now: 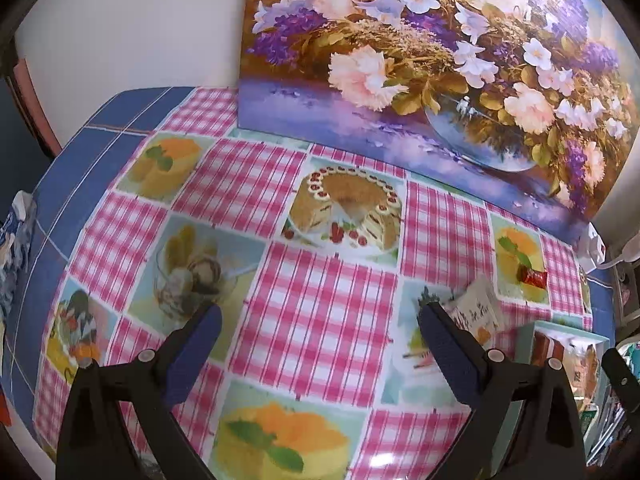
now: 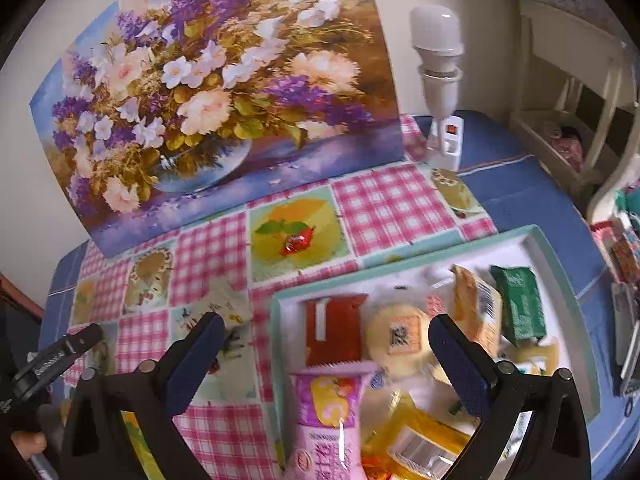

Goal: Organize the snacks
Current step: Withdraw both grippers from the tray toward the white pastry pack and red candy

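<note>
Shiny red candy (image 2: 298, 241) lies on checkered tablecloth (image 2: 384, 200).

Glossy plastic tablecloth (image 1: 320, 300); shiny foil-wrapped red candy (image 2: 298, 242); matt painting (image 2: 224, 92).

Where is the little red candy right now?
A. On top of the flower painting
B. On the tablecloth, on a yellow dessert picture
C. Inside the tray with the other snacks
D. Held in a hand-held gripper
B. The red-wrapped candy lies alone on the tablecloth over a yellow dessert print, outside the tray, and neither hand-held gripper touches it.
</note>
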Demonstrator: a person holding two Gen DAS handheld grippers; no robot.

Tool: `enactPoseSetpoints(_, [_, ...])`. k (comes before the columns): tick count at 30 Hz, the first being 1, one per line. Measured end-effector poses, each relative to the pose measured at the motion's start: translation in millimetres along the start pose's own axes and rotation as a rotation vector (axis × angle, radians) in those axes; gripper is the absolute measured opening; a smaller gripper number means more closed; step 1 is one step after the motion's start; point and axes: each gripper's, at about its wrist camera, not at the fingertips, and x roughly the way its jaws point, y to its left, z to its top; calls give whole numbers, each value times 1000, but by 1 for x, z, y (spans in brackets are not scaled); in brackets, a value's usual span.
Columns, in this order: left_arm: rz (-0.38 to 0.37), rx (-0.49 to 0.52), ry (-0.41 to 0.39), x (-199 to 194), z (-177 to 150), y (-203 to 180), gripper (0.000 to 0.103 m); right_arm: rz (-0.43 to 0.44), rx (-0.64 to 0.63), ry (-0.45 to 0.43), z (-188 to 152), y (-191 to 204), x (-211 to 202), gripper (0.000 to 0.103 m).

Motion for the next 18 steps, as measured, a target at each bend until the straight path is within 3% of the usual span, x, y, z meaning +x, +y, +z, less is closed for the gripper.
enactPoseSetpoints(8, [-35,39,12,22,7,-21,99,-1,-43,63,23,7,30,103])
enactPoseSetpoints(18, [-109,95,38,52,8,-54,99,-93,-145,105,49,14,65,103])
